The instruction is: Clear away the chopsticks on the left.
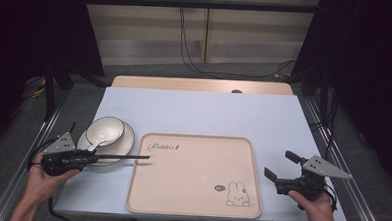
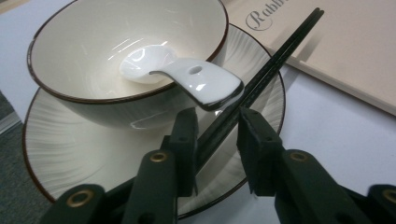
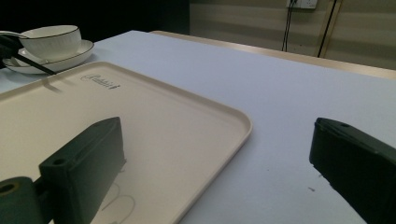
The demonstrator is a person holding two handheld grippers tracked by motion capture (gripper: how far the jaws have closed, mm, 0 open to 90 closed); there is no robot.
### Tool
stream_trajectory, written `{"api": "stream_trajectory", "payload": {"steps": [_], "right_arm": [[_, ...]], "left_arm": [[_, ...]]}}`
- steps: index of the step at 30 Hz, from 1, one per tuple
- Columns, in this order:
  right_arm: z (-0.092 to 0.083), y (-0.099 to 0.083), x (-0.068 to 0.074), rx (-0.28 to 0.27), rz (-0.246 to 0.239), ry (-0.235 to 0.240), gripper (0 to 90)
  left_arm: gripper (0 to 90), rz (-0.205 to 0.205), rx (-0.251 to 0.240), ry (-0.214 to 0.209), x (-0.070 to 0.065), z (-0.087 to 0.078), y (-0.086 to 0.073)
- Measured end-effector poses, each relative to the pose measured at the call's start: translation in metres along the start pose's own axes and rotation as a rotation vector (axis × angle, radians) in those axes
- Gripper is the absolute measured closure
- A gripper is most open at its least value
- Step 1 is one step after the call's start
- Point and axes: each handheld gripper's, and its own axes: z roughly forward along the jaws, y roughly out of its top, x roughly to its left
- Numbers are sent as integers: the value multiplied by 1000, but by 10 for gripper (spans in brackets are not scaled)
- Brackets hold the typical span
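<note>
my left gripper (image 2: 217,135) stands over the near rim of the plate (image 2: 60,154), with the black chopsticks (image 2: 261,74) running between its jaws. the jaws are partly closed around the pair; one pad sits against them, the other shows a small gap, so i judge the grip not yet firm. my right gripper (image 1: 282,175) waits beside the tray (image 1: 194,210), jaws spread wide, holding nothing.

location of the work item: the chopsticks lie across the plate's edge, their tips reaching out over the corner of the tray near its printed lettering. a bowl (image 2: 93,51) sits on the plate, and a white spoon (image 2: 187,77) rests in it, handle overhanging just above the chopsticks.

handling notes, by judgement:
- chopsticks: light, stiff, thin, likely glossy and slippery. two loose sticks may scissor or roll apart.
- take hold near the thick end, across both sticks at once, pads square to them.
- lift level; the long free end will lever against a weak grip.
- avoid the spoon handle and the bowl: ceramic, fragile.
</note>
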Motion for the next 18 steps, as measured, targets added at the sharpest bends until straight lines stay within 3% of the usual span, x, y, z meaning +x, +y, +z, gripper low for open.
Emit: {"api": "stream_trajectory", "payload": {"steps": [14, 18], "right_arm": [[0, 0, 0, 2, 0, 1, 29], [0, 0, 0, 4, 0, 4, 29]], "left_arm": [[720, 22, 2, -21, -2, 3, 2], [714, 45, 44, -38, 0, 7, 4]]}}
